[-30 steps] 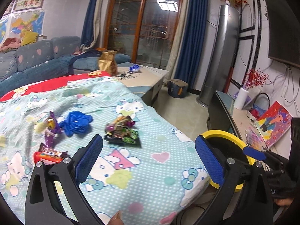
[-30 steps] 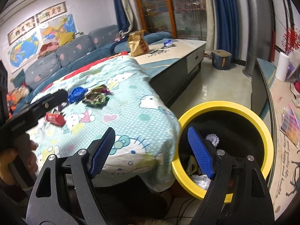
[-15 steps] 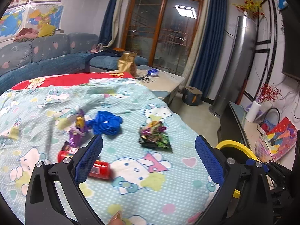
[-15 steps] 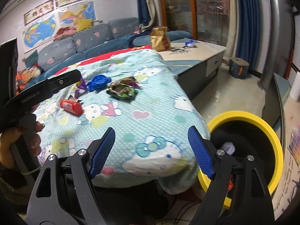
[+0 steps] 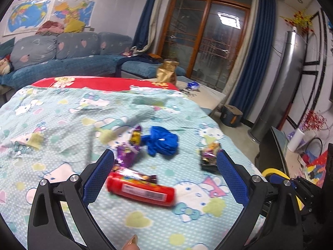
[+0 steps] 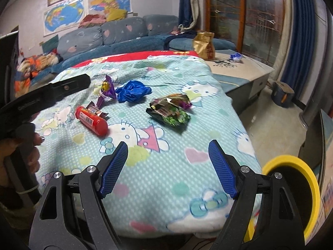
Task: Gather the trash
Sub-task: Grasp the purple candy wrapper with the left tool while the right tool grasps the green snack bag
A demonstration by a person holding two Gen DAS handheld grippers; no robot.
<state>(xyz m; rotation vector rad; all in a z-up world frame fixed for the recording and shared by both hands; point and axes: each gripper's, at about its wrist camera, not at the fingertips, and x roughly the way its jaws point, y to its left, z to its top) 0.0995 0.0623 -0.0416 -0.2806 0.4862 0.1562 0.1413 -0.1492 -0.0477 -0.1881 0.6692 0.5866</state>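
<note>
Both grippers empty, jaws apart — left gripper (image 5: 165,174) over the red tube (image 5: 141,189), right gripper (image 6: 168,169) short of the snack bag (image 6: 169,112) — risk: tube rolls on the soft blanket (image 6: 187,179), escaping the pinch.

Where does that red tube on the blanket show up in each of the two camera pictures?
Left wrist view: the red tube lies low in the middle, between the open blue fingers.
Right wrist view: it lies left of centre, far ahead of the fingers.
Shared landmark: the crumpled blue bag just beyond it.
</note>
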